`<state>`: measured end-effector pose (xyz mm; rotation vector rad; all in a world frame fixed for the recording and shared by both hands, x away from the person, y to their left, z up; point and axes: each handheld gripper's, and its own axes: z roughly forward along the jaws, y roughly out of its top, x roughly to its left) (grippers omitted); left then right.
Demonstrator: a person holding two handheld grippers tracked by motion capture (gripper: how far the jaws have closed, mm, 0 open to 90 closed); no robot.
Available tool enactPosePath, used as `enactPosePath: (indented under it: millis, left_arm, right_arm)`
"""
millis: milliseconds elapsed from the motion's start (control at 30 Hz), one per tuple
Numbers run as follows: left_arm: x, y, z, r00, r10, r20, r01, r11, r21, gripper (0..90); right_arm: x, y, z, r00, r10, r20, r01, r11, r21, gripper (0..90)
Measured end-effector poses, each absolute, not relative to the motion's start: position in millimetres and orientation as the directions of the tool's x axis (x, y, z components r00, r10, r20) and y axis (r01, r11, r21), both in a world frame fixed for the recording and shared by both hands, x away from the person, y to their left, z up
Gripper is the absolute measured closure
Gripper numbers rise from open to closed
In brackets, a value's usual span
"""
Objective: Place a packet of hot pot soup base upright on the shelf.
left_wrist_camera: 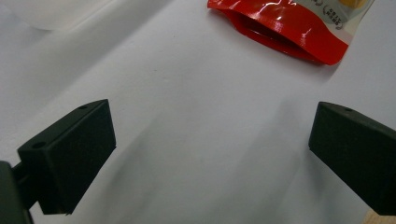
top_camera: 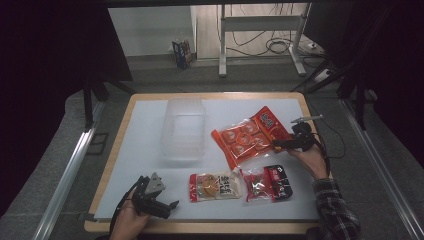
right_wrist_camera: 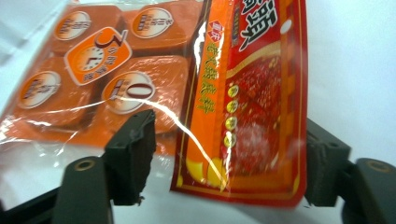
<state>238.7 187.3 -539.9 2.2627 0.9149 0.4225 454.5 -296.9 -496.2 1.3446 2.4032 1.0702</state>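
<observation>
At the right of the high view, the right gripper [top_camera: 278, 144] lies against the right edge of the big orange packet [top_camera: 248, 136], which rests on the white table [top_camera: 145, 125] a little right of centre. Left of that packet sits a clear plastic box [top_camera: 184, 129]; below it, toward the lower middle, lie a pale snack pouch with a red end [top_camera: 215, 186] and, just beside it, a small red and black packet [top_camera: 267, 183]. Down in the lower left, the left gripper [top_camera: 167, 209] is held in a hand near the table's near edge, well apart from the packets. Across the left gripper view, the two black jaws stand wide apart over bare white tabletop with nothing between them, and the red end of the snack pouch [left_wrist_camera: 285, 28] lies at the top of the frame. Through the right gripper view, the orange packet's [right_wrist_camera: 243, 93] lower edge hangs between the two jaws, which are part-way together; whether the pads press on the foil I cannot tell.
</observation>
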Motion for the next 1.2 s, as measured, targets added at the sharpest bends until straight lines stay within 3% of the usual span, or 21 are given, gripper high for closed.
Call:
enactPosePath:
  millis: [533, 733, 800, 1200]
  left_arm:
    - [238.7, 186.2, -540.8, 0.707, 0.705, 0.061, 0.495, -0.554, 0.669, 0.7]
    - [238.6, 185.6, -541.2, 0.709, 0.702, 0.066, 0.493, -0.561, 0.665, 0.7]
    - [238.6, 185.5, -541.3, 0.709, 0.702, 0.067, 0.493, -0.562, 0.665, 0.7]
    - [238.6, 188.4, -539.0, 0.69, 0.721, 0.062, 0.5, -0.537, 0.679, 0.6]
  right_arm:
    - [492.4, -270.5, -502.1, -0.589, 0.798, 0.131, 0.666, 0.387, 0.638, 60.4]
    - [500.4, -267.8, -504.9, -0.557, 0.823, 0.11, 0.693, 0.388, 0.607, 84.1]
    - [500.9, -268.5, -505.4, -0.537, 0.833, 0.13, 0.709, 0.362, 0.605, 87.4]
    - [492.2, -260.9, -490.1, -0.542, 0.838, 0.064, 0.692, 0.402, 0.6, 88.2]
